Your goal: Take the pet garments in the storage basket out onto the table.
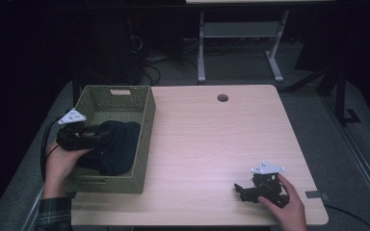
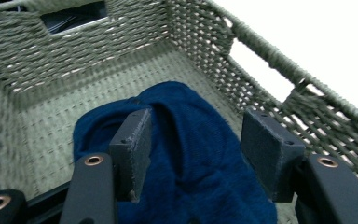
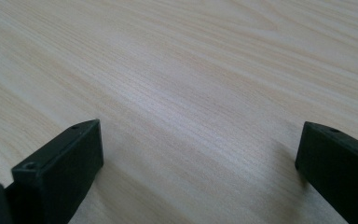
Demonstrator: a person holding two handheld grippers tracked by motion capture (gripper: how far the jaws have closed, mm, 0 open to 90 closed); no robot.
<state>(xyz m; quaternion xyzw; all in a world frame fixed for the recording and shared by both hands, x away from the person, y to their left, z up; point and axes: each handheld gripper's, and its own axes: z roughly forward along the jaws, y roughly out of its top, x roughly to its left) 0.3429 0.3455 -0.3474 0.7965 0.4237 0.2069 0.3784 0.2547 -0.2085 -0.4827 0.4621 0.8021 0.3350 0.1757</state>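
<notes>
Left gripper [image 2: 193,156] gapes over cloth [image 2: 191,135] in basket [image 2: 65,60]; right gripper [image 3: 198,172], agape, idles empty. Next, probably: close on cloth.

A basket [image 1: 117,103] stands on the table's [image 1: 221,139] left side, with a cloth [image 1: 118,144] lying inside it. The left gripper [image 1: 96,134] reaches into the basket, the cloth directly ahead of and under its jaws. The right gripper [image 1: 238,188] rests on the table near the right front corner, well apart from the basket.

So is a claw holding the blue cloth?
No. The left gripper is open over the blue cloth in the basket; the right gripper is open, empty.
</notes>
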